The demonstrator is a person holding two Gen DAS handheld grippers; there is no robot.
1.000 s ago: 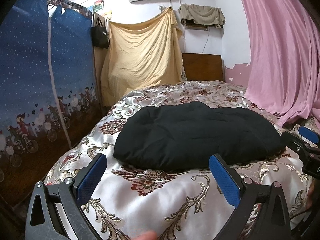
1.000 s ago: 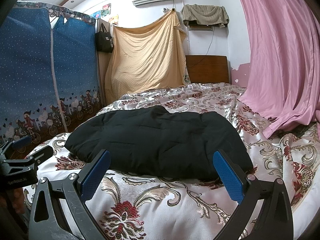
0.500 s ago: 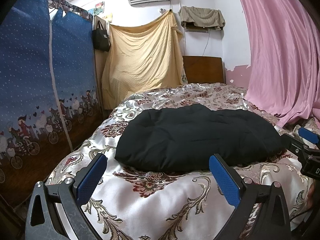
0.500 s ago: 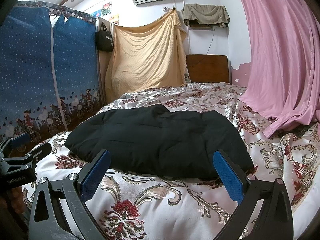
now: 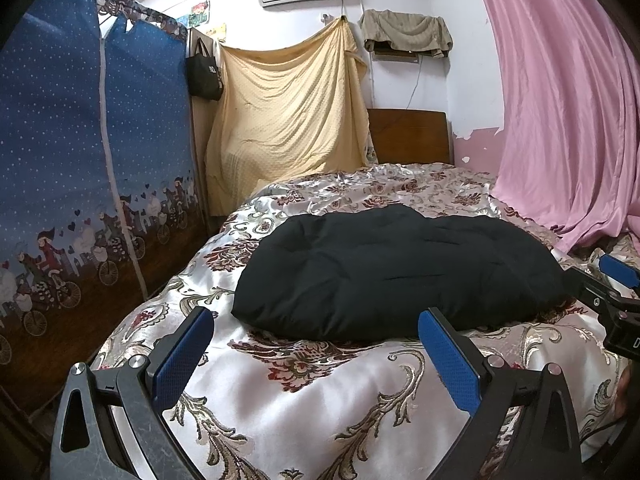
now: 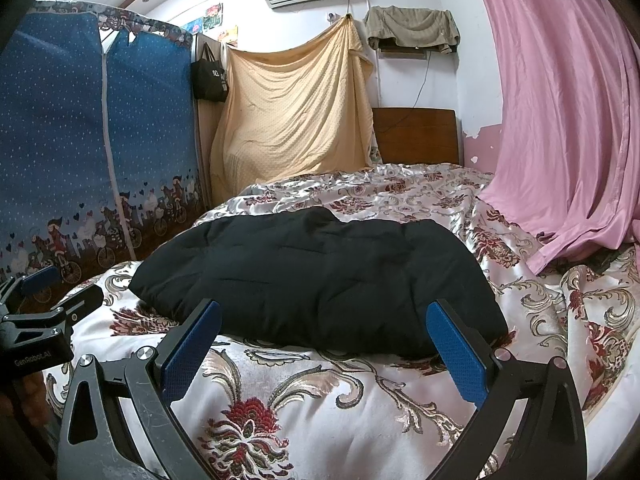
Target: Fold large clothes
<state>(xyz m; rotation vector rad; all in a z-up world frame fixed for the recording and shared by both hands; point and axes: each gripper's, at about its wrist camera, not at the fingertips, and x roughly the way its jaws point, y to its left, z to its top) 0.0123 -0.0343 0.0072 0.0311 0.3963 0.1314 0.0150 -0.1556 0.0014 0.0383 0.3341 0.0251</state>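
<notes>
1. Left wrist view: the black padded garment (image 5: 396, 276) lies bundled on the bed (image 5: 320, 392), its long axis running across the view, left to right. It sits ahead of the left claw (image 5: 316, 354) and slightly to that claw's right, not touching it; a strip of patterned bedcover shows between the blue pads (image 5: 180, 358) and the garment's near edge. The left claw's jaws stand wide apart and hold nothing. It points level along the bed toward the garment. The right claw (image 5: 612, 280) shows at the garment's right end, very near it; contact cannot be told.

2. Right wrist view: the garment (image 6: 320, 276) lies straight ahead of the right claw (image 6: 322, 356), whose jaws are also spread and empty. Its near edge lies just beyond the pads (image 6: 456, 354). The left claw (image 6: 48, 292) is off the garment's left end, apart from it. Judged from both views, each claw faces its own end of the garment and the right seems nearer.
</notes>
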